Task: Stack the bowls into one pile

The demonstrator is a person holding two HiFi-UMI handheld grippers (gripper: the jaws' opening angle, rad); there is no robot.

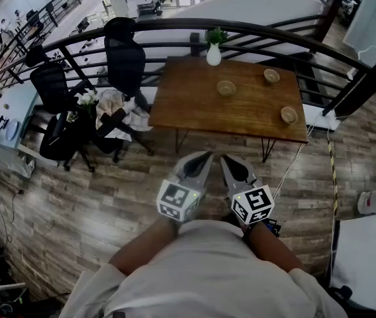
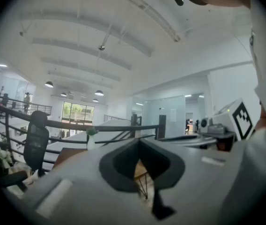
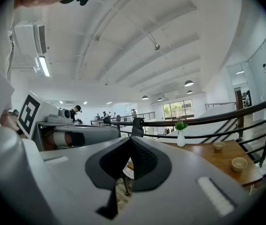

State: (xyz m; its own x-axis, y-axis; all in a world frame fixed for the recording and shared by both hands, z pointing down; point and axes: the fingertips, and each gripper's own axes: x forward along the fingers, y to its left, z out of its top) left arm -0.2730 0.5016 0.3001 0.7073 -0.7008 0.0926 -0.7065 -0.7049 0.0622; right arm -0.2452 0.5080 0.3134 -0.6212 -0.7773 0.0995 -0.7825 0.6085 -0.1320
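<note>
Gripping: nothing; your left gripper [image 1: 208, 155] and right gripper [image 1: 224, 158] are both closed.
Bowls [image 1: 226, 88]: three, well apart on the table [image 1: 188, 108].

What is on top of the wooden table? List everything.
On the wooden table: three separate bowls, the centre bowl, back bowl and right-edge bowl, plus a white vase with a plant. Nothing covers the tabletop; the bowls' insides are too small to judge.

Open floor [image 1: 108, 197] runs up to the bench [image 1: 188, 108] at upper centre. Wide gaps separate its three bowls [image 1: 226, 88]. A vase [image 1: 214, 53] and railing [image 1: 175, 26] close the far edge, and chairs [image 1: 125, 55] crowd the left.
</note>
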